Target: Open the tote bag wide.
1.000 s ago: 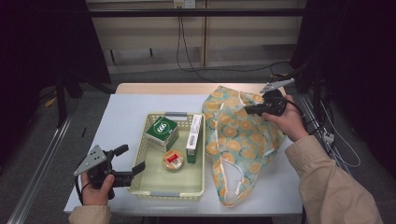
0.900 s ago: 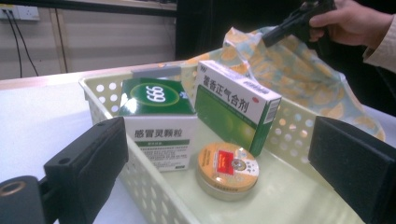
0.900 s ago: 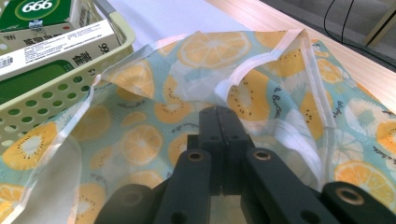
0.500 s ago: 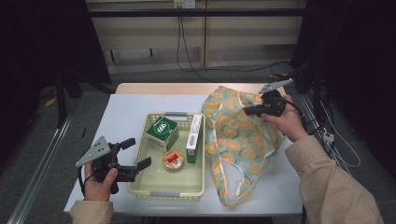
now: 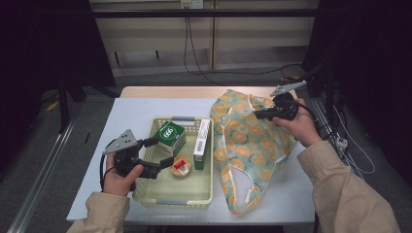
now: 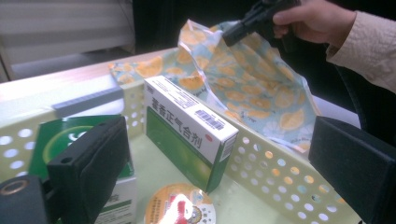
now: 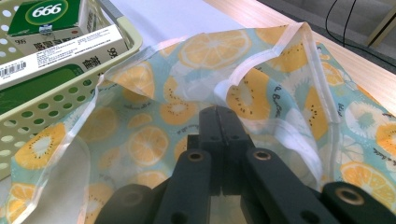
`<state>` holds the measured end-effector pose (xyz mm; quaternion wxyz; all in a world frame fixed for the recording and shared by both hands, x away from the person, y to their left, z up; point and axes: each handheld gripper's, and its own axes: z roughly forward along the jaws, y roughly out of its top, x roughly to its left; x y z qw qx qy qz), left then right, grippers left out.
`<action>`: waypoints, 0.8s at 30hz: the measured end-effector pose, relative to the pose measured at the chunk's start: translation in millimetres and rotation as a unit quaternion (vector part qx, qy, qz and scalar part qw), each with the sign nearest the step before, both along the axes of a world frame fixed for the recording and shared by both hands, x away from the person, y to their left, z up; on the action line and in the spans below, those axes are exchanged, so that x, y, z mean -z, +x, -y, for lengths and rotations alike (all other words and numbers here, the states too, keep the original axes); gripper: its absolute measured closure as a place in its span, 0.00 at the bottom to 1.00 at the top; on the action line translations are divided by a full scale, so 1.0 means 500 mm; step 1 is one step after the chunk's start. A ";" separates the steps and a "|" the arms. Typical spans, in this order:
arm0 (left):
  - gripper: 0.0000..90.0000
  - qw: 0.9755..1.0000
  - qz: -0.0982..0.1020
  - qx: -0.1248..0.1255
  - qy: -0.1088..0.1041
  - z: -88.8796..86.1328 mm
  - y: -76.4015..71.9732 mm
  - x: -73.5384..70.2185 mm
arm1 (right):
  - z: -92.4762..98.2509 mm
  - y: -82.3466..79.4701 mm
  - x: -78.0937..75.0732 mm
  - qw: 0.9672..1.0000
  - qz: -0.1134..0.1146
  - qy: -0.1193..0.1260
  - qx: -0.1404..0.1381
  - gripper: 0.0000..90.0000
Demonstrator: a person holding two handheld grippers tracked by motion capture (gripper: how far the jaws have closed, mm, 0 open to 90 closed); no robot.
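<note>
My right gripper (image 5: 258, 114) was clamped on the orange-slice-print fabric bag (image 5: 248, 150), lifting its edge beside the pale yellow perforated plastic basket (image 5: 172, 201); my left gripper (image 5: 160, 153) hovered over the basket, jaws apart, empty.

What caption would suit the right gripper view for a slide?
Right gripper shut on the rim of a fruit-print bag, holding it up beside the basket.
</note>
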<state>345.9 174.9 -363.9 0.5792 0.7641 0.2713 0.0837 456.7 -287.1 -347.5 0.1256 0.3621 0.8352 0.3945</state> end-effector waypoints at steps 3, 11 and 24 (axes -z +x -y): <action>0.06 1.000 -0.008 0.007 0.005 0.012 0.007 0.006 | -0.001 0.000 0.000 1.000 0.000 0.000 -0.001 1.00; 0.07 0.999 -0.023 0.021 0.032 0.038 0.020 0.020 | 0.005 0.001 -0.002 1.000 -0.004 0.006 0.002 1.00; 0.07 0.995 -0.035 0.045 0.082 0.091 0.036 0.046 | -0.002 -0.002 0.000 1.000 -0.005 0.003 -0.003 1.00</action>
